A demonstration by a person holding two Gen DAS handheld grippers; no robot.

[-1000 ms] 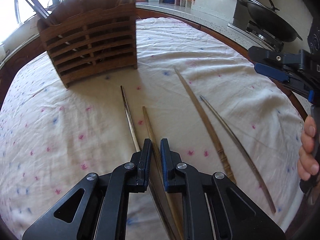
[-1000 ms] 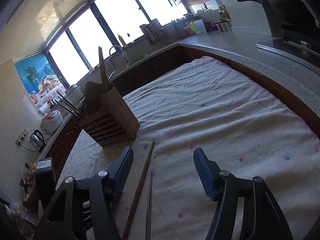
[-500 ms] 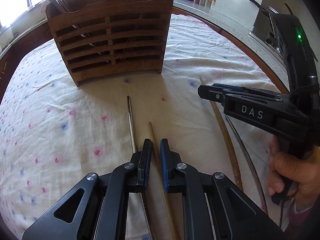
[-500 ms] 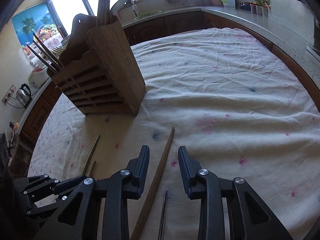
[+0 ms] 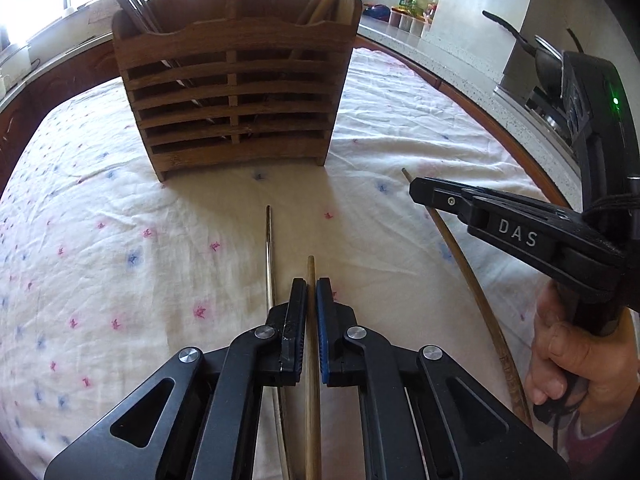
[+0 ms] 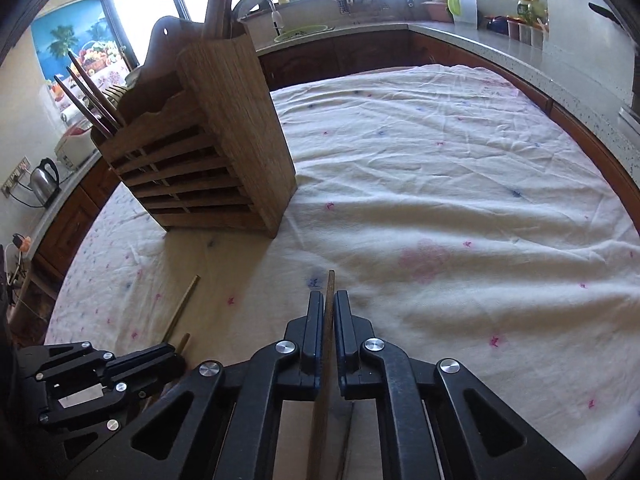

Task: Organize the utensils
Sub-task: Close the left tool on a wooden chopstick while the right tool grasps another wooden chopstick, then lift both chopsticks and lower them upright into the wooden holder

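Note:
A slatted wooden utensil holder (image 5: 236,96) stands on the cloth ahead, with dark and wooden chopsticks in it; it also shows in the right wrist view (image 6: 208,160). My left gripper (image 5: 311,286) is shut on a light wooden chopstick (image 5: 310,268). A metal chopstick (image 5: 269,248) lies just left of it on the cloth. My right gripper (image 6: 328,300) is shut on a darker wooden chopstick (image 6: 330,284), whose shaft also shows in the left wrist view (image 5: 468,280). A thin metal chopstick (image 6: 347,428) lies under the right gripper.
A white cloth (image 6: 440,200) with pink and blue marks covers the table. A grey counter (image 6: 540,60) with jars runs behind. A wok (image 5: 536,56) sits on a stove at the right. A kettle (image 6: 42,178) stands at far left.
Both grippers moved closer to the holder. The right gripper's jaws closed from open onto the darker wooden chopstick. The left gripper stayed shut on its chopstick.

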